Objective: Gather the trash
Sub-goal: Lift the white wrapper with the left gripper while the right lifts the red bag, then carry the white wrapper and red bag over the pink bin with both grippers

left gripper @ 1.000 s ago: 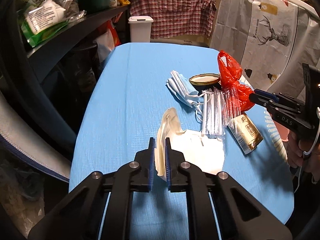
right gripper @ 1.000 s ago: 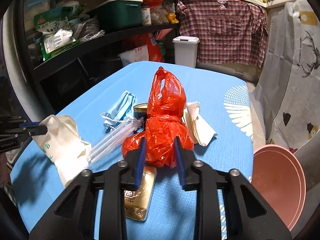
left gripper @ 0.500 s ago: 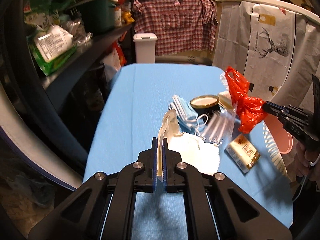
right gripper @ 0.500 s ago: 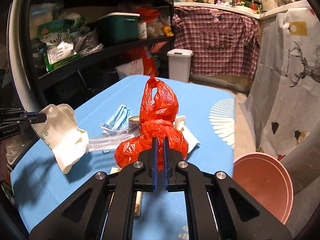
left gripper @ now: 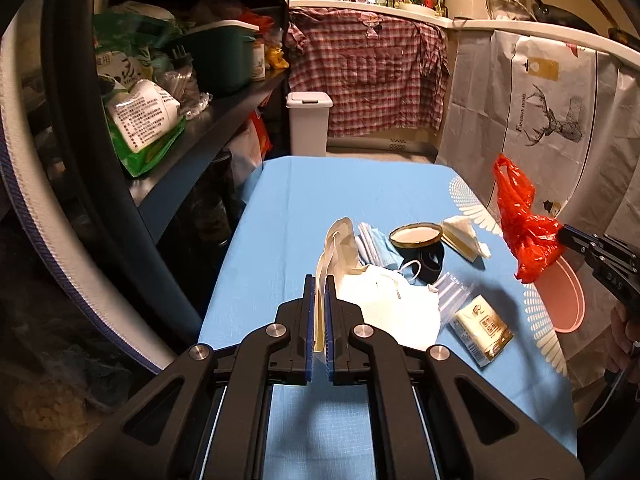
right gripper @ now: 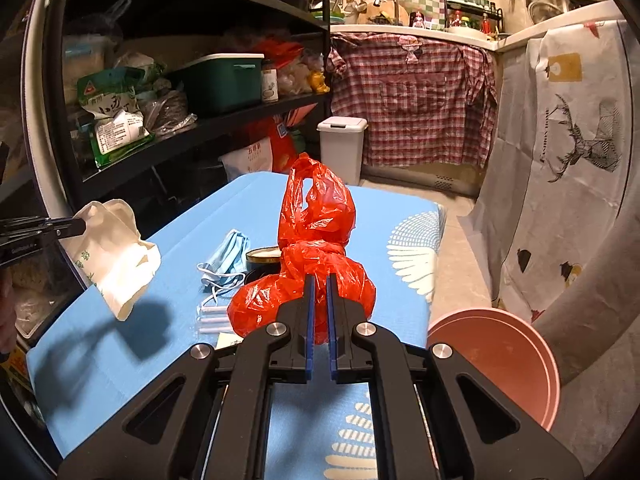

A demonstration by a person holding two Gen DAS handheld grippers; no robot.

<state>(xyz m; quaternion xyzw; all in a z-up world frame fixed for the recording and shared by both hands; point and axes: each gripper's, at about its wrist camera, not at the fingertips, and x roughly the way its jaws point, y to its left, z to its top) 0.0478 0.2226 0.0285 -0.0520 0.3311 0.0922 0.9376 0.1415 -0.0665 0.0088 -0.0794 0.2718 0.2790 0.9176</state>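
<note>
Both bags have just come up off the counter (left gripper: 280,216) (two pieces of trash caught), the left gripper (left gripper: 319,280) clamped on the white bag (left gripper: 384,304), the right gripper (right gripper: 319,280) on the red bag (right gripper: 316,240).

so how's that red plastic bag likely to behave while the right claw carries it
The red plastic bag looks thin and crinkled, so it will probably flop and sway rather than hold a shape. Pinched in the right claw clear of the blue table, it seems light. The glossy film may slip if the grip loosens.

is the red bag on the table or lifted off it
Lifted. The red plastic bag hangs clamped in the right claw, clear of the blue tablecloth in the left wrist view.
</note>
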